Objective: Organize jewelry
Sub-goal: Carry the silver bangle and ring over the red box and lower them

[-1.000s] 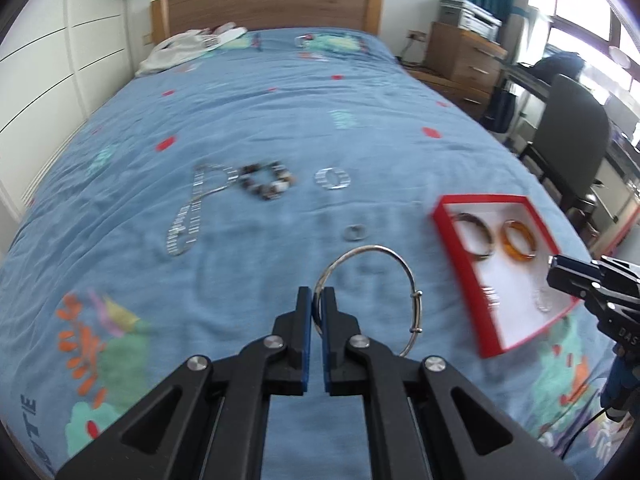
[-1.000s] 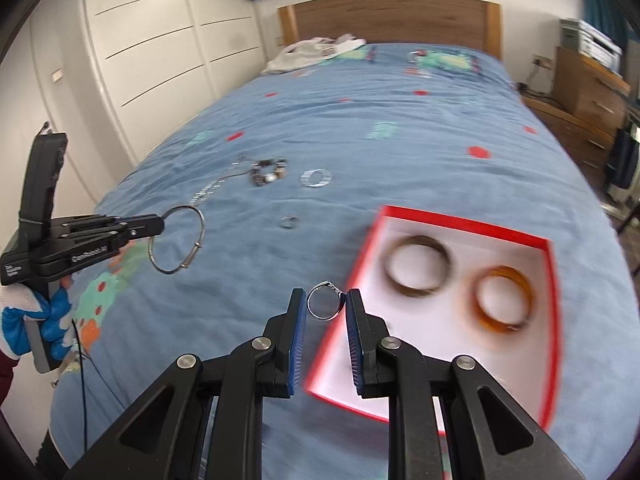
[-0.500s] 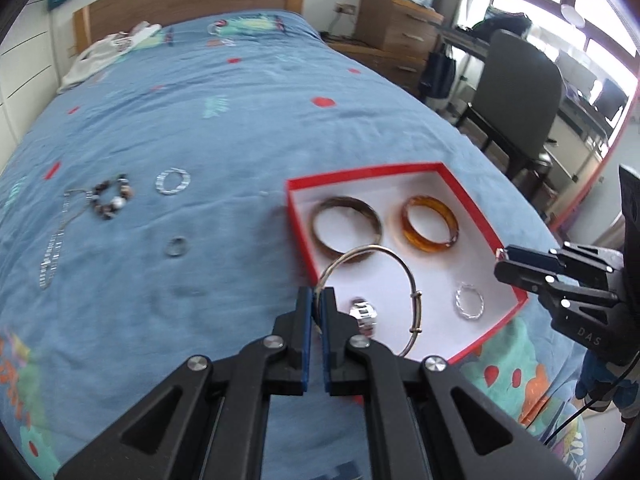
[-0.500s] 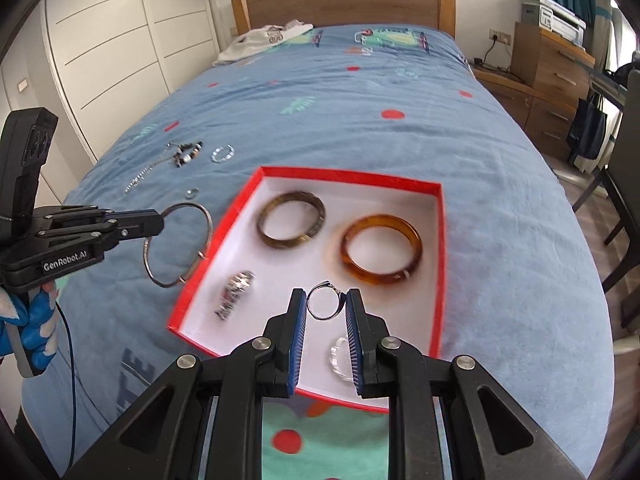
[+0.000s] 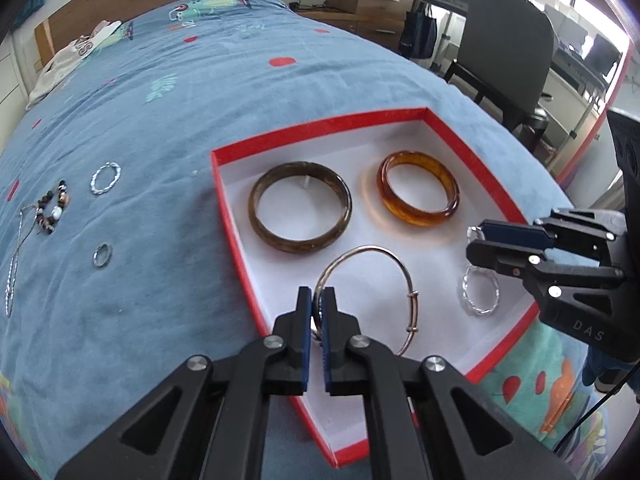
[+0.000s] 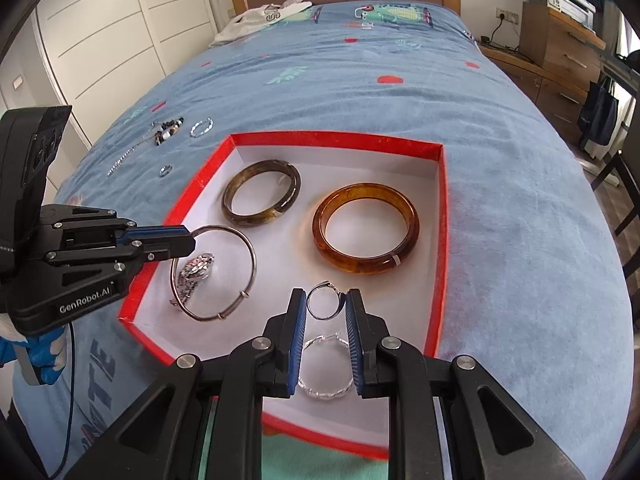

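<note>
A red box (image 5: 224,184) (image 6: 440,216) with a white floor lies on the blue bedspread. In it lie a dark brown bangle (image 5: 300,213) (image 6: 261,193), an amber bangle (image 5: 418,194) (image 6: 365,229), a twisted silver ring (image 5: 479,294) (image 6: 325,368) and a silver watch (image 6: 195,270). My left gripper (image 5: 317,300) (image 6: 188,240) is shut on a thin silver bangle (image 5: 370,294) (image 6: 216,274), held just over the box floor. My right gripper (image 6: 325,306) (image 5: 476,240) is shut on a small silver ring (image 6: 325,300) above the box.
Left of the box on the bedspread lie a twisted ring (image 5: 105,177) (image 6: 201,127), a small ring (image 5: 101,255) (image 6: 165,170), a beaded bracelet (image 5: 53,213) and a chain (image 5: 14,264). A chair (image 5: 504,40) and wooden drawers (image 6: 560,36) stand by the bed's right side.
Both grippers have moved over the red box and lower, each still holding its piece. The silver bangle now hangs just above the box floor, over the watch.
</note>
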{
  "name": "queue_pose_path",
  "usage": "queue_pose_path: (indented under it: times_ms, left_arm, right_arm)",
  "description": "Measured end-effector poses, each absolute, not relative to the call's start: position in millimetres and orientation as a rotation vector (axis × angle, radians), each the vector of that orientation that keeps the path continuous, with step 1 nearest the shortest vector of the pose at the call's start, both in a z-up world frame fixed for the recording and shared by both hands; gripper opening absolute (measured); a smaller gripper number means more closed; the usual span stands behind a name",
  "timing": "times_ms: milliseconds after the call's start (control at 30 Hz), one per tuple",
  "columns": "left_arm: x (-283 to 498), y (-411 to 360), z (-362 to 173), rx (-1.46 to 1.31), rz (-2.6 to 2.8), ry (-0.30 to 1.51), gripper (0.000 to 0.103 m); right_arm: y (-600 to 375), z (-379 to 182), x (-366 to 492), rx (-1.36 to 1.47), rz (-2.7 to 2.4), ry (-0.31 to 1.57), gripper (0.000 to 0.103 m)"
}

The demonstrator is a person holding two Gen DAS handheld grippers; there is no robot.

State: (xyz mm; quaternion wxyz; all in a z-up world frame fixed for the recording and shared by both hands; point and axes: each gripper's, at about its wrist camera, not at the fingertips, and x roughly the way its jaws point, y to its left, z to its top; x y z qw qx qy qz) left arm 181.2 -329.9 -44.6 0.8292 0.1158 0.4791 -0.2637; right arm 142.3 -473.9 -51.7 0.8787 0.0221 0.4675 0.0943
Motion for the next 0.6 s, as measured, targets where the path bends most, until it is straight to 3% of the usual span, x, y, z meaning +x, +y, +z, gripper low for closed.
queue_pose_path:
  times_ms: [600]
  left_arm:
    - [187.5, -329.5, -54.8, 0.218, -0.560, 1.049, 0.005]
  right_arm:
    - [-469.8, -69.0, 154.3, -0.020, 0.188, 1.031, 0.020]
